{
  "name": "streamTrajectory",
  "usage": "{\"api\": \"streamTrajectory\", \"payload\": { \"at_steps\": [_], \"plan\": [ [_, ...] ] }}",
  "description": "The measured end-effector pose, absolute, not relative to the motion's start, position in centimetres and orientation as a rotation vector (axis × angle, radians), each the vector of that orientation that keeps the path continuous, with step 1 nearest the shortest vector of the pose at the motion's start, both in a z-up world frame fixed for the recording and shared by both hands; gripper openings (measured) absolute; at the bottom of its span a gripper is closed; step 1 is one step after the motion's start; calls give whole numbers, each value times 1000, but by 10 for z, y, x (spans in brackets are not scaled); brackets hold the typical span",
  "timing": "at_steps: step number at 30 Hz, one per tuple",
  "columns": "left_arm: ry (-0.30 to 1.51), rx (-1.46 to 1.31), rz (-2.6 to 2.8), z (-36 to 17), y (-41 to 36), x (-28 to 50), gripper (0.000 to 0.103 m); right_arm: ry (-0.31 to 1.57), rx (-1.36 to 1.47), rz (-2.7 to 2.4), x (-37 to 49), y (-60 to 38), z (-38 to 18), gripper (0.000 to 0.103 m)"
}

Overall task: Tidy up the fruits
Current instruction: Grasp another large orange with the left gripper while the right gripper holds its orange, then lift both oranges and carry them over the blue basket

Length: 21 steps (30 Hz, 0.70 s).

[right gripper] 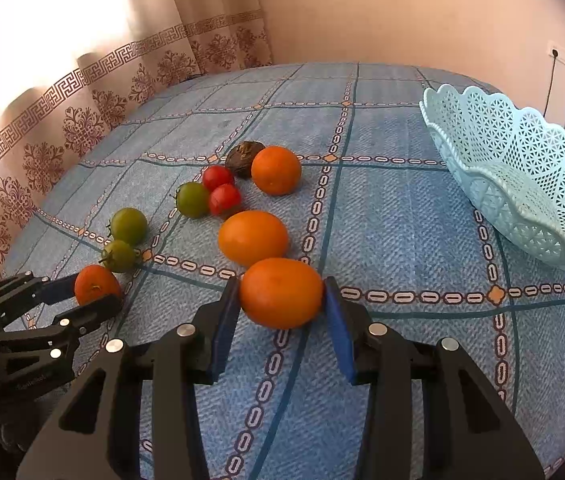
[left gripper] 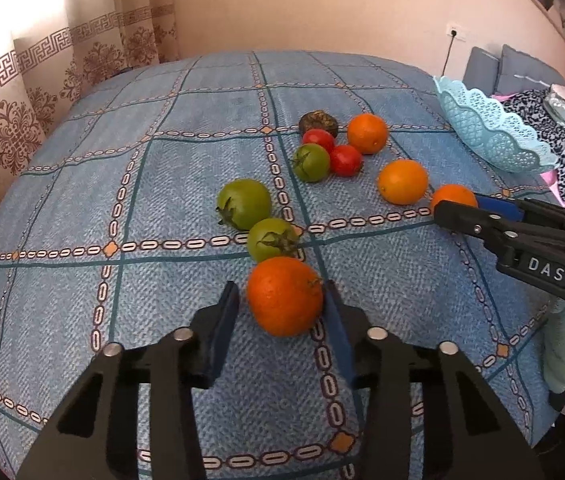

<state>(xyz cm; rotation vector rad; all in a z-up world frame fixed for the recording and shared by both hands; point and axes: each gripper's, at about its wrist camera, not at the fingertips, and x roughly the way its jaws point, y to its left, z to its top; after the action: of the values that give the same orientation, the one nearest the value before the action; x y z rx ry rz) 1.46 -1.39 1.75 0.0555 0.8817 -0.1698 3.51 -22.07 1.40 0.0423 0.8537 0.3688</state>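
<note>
- The bed [left gripper: 202,128], under a blue checked cover, carries everything; curtains hang beyond it at 10 o'clock.
- The basket [right gripper: 522,184], pale blue lace plastic, sits at 2 o'clock from the fruit, well apart and tilted.
- The right gripper [right gripper: 282,300] has both blue pads pressed on the near orange [right gripper: 281,292], which rests on the cover.
- The left gripper [left gripper: 282,300] straddles the left orange [left gripper: 284,295]; its right pad touches the fruit, while the left pad seems to stand just off it.
- A second orange [right gripper: 253,237] lies touching at 11 o'clock from the near orange; a third [right gripper: 276,169] is farther back.
- Three green tomatoes [left gripper: 244,203] [left gripper: 272,239] [left gripper: 311,162] run toward 12 o'clock from the left orange.
- Two red tomatoes [left gripper: 345,160] [left gripper: 319,139] and a dark brown fruit [left gripper: 317,122] cluster beside the far green one.
</note>
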Motion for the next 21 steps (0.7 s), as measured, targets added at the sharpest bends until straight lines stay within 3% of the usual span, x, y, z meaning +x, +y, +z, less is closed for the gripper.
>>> {"api": "streamTrajectory", "payload": {
  "at_steps": [21],
  "plan": [
    [821, 77, -182, 43, -19, 3, 37, 791, 84, 364, 28, -233, 36, 43]
  ]
}}
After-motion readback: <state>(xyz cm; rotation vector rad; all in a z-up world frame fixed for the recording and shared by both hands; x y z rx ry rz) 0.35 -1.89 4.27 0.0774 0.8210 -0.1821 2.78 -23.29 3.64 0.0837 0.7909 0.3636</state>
